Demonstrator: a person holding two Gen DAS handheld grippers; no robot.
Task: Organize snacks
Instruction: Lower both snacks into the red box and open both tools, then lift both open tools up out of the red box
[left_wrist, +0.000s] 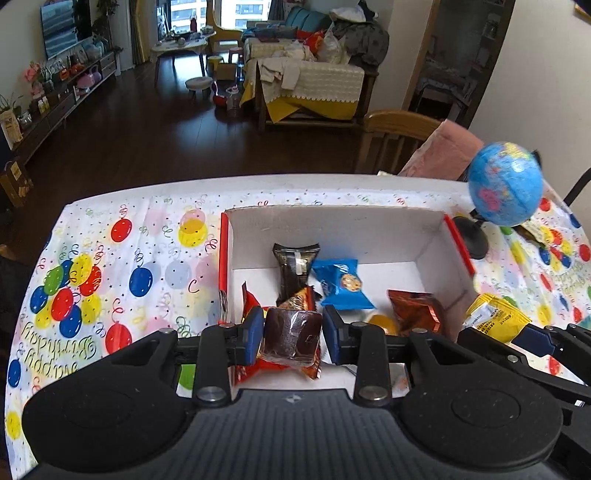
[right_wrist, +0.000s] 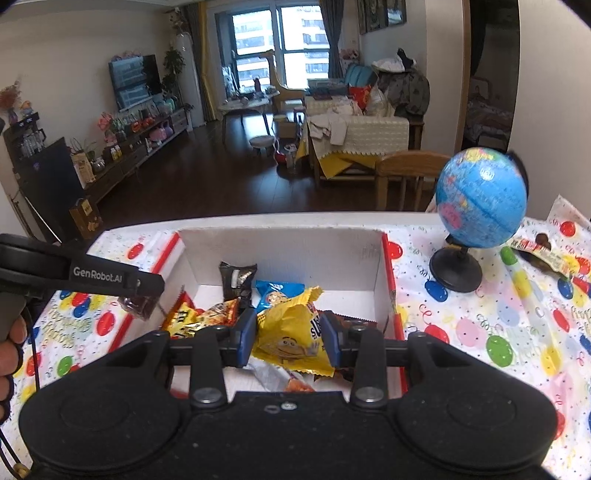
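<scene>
A home living room. Beyond the bench (right_wrist: 480, 332), spread with a balloon-print birthday cloth, lie a dark wood floor (right_wrist: 221, 184), a sofa (right_wrist: 369, 133) heaped with clothes, a round coffee table (right_wrist: 245, 107) left of the sofa, a wall television (right_wrist: 133, 81) above a low cabinet, and high windows (right_wrist: 280, 44) behind the sofa.

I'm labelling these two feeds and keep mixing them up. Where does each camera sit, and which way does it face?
Left wrist: on the left gripper, looking forward and down into the white box; its jaws clamp a brown wrapped snack; the right gripper's tip shows at the right edge.
Right wrist: on the right gripper, facing the same box; its jaws clamp a yellow candy bag; the left gripper and a hand show at left.
Shared: box, blue cookie packet, globe, balloon tablecloth.
</scene>
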